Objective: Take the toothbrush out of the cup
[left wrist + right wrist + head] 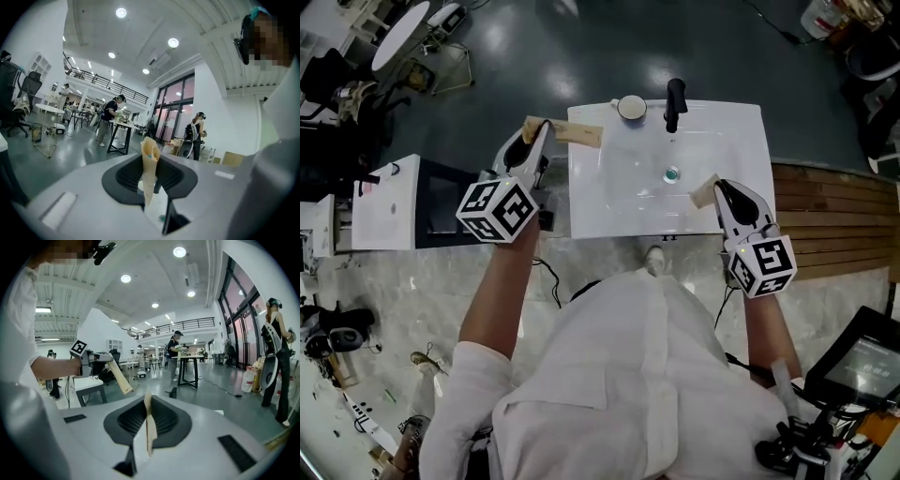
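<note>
A white cup (631, 107) stands on the back rim of the white sink (731, 141), left of the black faucet (675, 103). My left gripper (595, 137) hangs beside the sink's left edge, short of the cup, its tan pads close together. In the left gripper view a blue-green bit of the toothbrush (150, 152) shows between the pads of that gripper (150, 143); the rest is hidden. My right gripper (701, 195) is over the sink's front right part, its pads pressed flat together (148, 399) with nothing between them. The right gripper view also catches the left gripper (126, 387), raised.
The round drain (672, 174) sits mid-basin. A white table (389, 202) stands to the left and wooden slats (834, 206) to the right. A monitor (867, 361) is at the lower right. People work at black tables (119, 136) across the hall.
</note>
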The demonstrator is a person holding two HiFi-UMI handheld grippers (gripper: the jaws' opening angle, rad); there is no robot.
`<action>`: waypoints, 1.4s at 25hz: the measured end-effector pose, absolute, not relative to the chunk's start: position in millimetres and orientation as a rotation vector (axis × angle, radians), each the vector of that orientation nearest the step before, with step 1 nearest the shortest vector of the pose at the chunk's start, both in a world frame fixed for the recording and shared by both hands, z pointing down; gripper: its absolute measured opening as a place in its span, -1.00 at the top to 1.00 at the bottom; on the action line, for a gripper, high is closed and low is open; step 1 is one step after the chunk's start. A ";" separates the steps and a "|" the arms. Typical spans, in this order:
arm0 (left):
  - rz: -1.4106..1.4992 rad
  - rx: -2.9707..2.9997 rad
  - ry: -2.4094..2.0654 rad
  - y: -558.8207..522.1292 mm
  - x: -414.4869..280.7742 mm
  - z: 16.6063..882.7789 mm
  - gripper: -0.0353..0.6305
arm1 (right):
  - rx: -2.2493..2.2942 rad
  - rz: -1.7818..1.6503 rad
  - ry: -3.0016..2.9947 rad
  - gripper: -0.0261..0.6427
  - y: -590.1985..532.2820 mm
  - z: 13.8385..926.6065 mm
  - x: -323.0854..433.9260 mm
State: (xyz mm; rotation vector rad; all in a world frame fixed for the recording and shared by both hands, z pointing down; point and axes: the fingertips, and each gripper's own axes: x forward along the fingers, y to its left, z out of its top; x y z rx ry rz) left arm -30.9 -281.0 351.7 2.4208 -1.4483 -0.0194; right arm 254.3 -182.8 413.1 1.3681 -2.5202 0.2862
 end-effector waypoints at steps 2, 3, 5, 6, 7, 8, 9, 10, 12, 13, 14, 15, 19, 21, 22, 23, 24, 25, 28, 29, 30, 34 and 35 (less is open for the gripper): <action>0.016 2.451 -1.413 -259.7 -40.2 351.6 0.66 | 1.383 0.268 -2.511 0.85 -178.6 408.3 243.9; 0.032 2.462 -1.391 -249.0 -44.6 352.6 0.66 | 1.390 0.260 -2.506 0.85 -175.6 406.1 238.4; 0.072 2.488 -1.343 -228.2 -52.2 355.7 0.66 | 1.403 0.248 -2.499 0.85 -168.5 402.8 226.4; 0.096 2.503 -1.323 -218.5 -55.3 357.5 0.66 | 1.406 0.245 -2.496 0.85 -165.2 402.1 220.3; 0.119 2.519 -1.304 -209.5 -57.8 359.4 0.66 | 1.408 0.243 -2.493 0.85 -162.1 401.9 214.8; 0.139 2.534 -1.286 -200.9 -59.5 361.2 0.66 | 1.411 0.243 -2.491 0.85 -158.9 401.7 210.0; 0.155 2.548 -1.267 -192.4 -60.8 362.9 0.66 | 1.415 0.244 -2.488 0.85 -154.9 401.3 205.7; 0.167 2.561 -1.248 -183.6 -62.6 364.2 0.66 | 1.420 0.244 -2.485 0.85 -149.7 400.5 201.1; 0.188 2.583 -1.212 -164.8 -68.5 365.3 0.66 | 1.430 0.241 -2.479 0.85 -136.5 398.3 189.6; 0.200 2.595 -1.195 -155.2 -71.9 365.4 0.66 | 1.432 0.238 -2.477 0.85 -129.6 397.1 183.3; 0.214 2.608 -1.178 -146.1 -74.4 365.5 0.66 | 1.435 0.235 -2.474 0.85 -123.4 395.8 177.6; 0.229 2.621 -1.159 -138.0 -76.0 366.0 0.66 | 1.439 0.230 -2.470 0.85 -118.1 394.4 172.7; 0.266 2.661 -1.088 -108.2 -80.9 368.7 0.66 | 1.460 0.219 -2.456 0.85 -96.8 388.5 155.3; 0.275 2.671 -1.064 -93.3 -84.9 369.8 0.66 | 1.463 0.221 -2.455 0.85 -84.6 387.7 145.9; 0.281 2.676 -1.050 -85.8 -86.1 371.0 0.66 | 1.463 0.223 -2.454 0.85 -78.5 388.2 141.5; 0.293 2.684 -1.038 -78.6 -86.9 372.8 0.66 | 1.462 0.225 -2.453 0.85 -72.5 389.0 137.3; 0.310 2.693 -1.027 -71.5 -87.5 375.2 0.66 | 1.460 0.228 -2.452 0.85 -66.8 390.1 133.1; 0.329 2.703 -1.016 -64.6 -87.9 377.8 0.66 | 1.457 0.230 -2.452 0.85 -61.5 391.2 128.9; 0.349 2.714 -0.978 -47.8 -90.2 382.8 0.66 | 1.447 0.236 -2.451 0.85 -47.2 393.8 116.8; 0.346 2.714 -0.968 -43.1 -91.7 383.4 0.66 | 1.442 0.239 -2.450 0.85 -42.4 394.5 113.0; 0.345 2.714 -0.961 -38.4 -93.4 383.6 0.66 | 1.436 0.242 -2.450 0.85 -37.4 395.1 109.2; 0.346 2.720 -0.931 -23.0 -96.9 384.0 0.66 | 1.415 0.246 -2.451 0.85 -22.6 396.3 95.8; 0.348 2.723 -0.924 -20.2 -97.0 384.6 0.66 | 1.410 0.246 -2.451 0.85 -20.2 396.7 92.8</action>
